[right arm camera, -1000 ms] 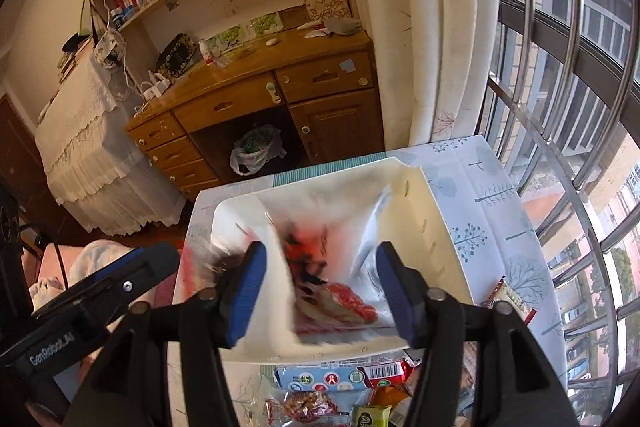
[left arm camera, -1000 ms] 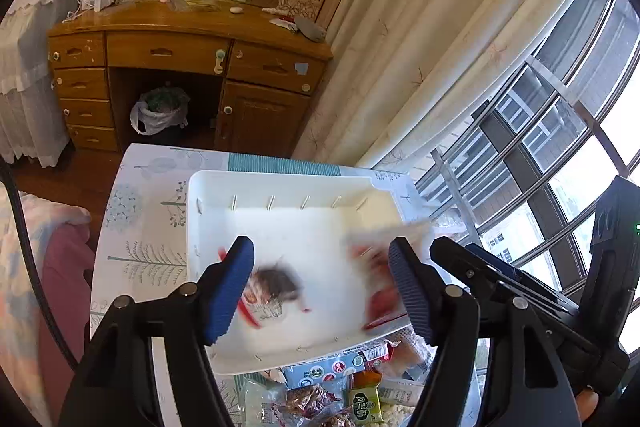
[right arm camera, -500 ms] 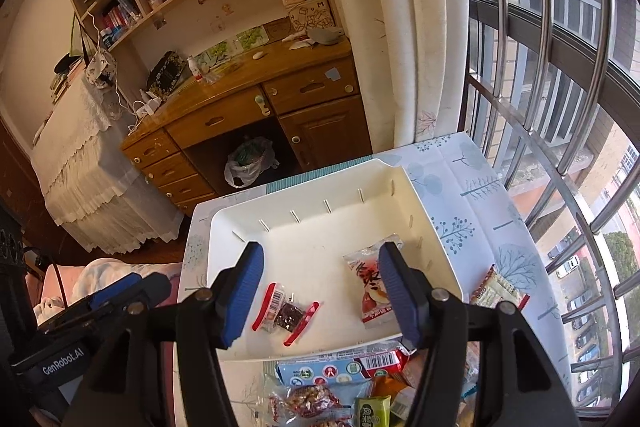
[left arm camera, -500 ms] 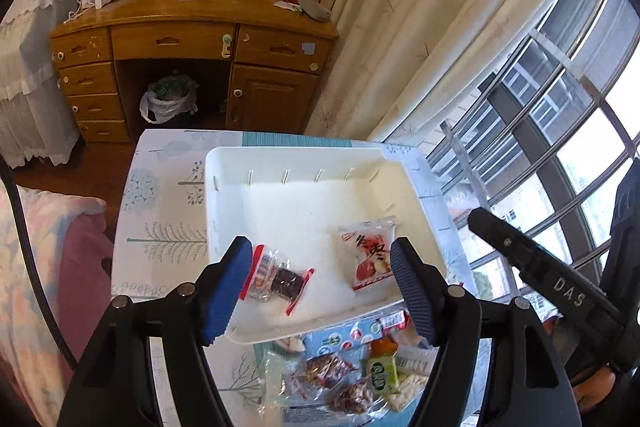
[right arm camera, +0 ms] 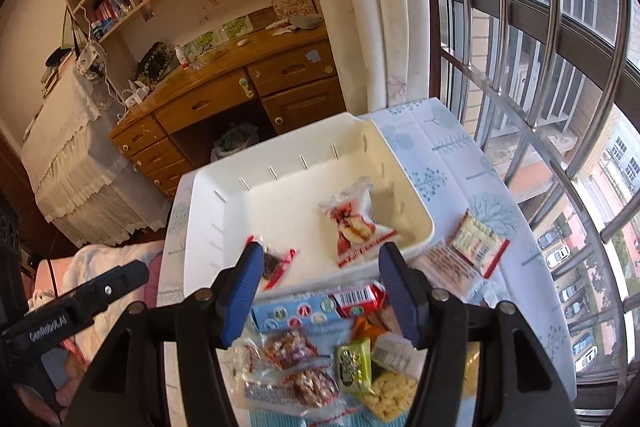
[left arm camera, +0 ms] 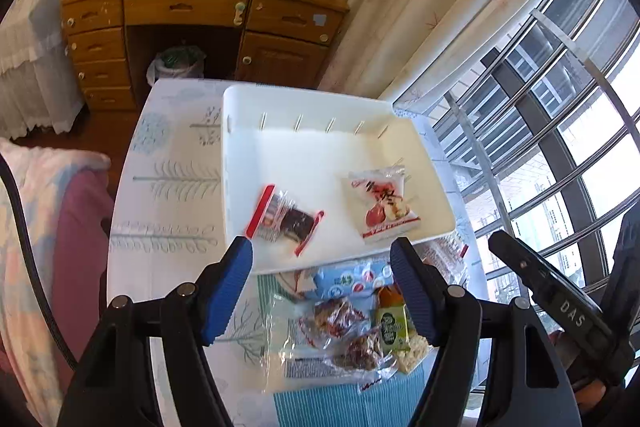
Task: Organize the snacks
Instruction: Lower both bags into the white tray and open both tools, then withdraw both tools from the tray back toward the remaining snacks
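The white bin [left arm camera: 240, 115] sits on the far half of the small table [left arm camera: 168, 187], and it holds two snacks lying flat on its floor, well apart from each other. A clear packet with red ends [left arm camera: 286, 219] rests toward the bin's 7 o'clock corner; a white pouch with a red picture [left arm camera: 382, 203] lies toward 4 o'clock, close to the right wall. The rest of the bin floor, from 9 round to 2 o'clock, is bare.

Outside the bin's near rim, at 6 o'clock, a loose pile of snacks covers the table: a blue box [right arm camera: 298, 311] touching the rim, a red pack with a barcode [right arm camera: 358, 297] beside it, clear bags of reddish pieces [right arm camera: 290, 347], a small green packet [right arm camera: 352, 365], and a bag of pale puffs [right arm camera: 390, 393]. At 4 o'clock of the bin, a red-edged packet [right arm camera: 478, 241] lies on the cloth near the table's right edge.

The left gripper [left arm camera: 322, 259] hangs above the bin's near rim, blue pads spread wide with nothing between them. The right gripper [right arm camera: 320, 265] does likewise, parted and unloaded. The table's left strip, at 9 o'clock of the bin, is bare cloth; a railing [right arm camera: 520, 131] stands close on the right.
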A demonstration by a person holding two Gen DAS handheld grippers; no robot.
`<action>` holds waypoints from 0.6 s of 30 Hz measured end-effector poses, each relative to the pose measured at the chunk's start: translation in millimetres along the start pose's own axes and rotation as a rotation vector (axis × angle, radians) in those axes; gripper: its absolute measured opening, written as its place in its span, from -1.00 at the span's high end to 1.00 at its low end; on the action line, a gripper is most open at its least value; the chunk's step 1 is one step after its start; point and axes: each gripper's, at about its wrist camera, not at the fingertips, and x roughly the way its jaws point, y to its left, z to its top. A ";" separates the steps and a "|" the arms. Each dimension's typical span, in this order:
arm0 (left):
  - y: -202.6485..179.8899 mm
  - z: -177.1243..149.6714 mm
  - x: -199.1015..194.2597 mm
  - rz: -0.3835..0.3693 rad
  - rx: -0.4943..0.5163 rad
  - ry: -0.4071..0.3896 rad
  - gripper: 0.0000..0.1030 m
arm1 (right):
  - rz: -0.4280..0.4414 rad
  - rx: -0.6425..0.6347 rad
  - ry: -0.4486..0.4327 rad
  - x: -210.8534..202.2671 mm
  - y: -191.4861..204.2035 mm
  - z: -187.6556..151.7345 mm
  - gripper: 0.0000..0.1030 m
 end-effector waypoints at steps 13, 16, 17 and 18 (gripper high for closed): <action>-2.6 -47.9 -9.8 0.044 -0.033 0.060 -0.36 | 0.033 -0.023 0.109 -4.3 -22.0 -60.8 -0.17; -11.4 -56.5 -12.2 0.047 -0.042 0.071 -0.37 | 0.041 -0.046 0.123 -4.9 -29.9 -67.5 -0.17; -14.2 -58.2 -11.8 0.049 -0.044 0.073 -0.37 | 0.044 -0.052 0.128 -4.9 -32.3 -69.3 -0.17; -18.2 -60.2 -11.4 0.056 -0.052 0.078 -0.37 | 0.050 -0.062 0.136 -4.9 -35.0 -70.7 -0.17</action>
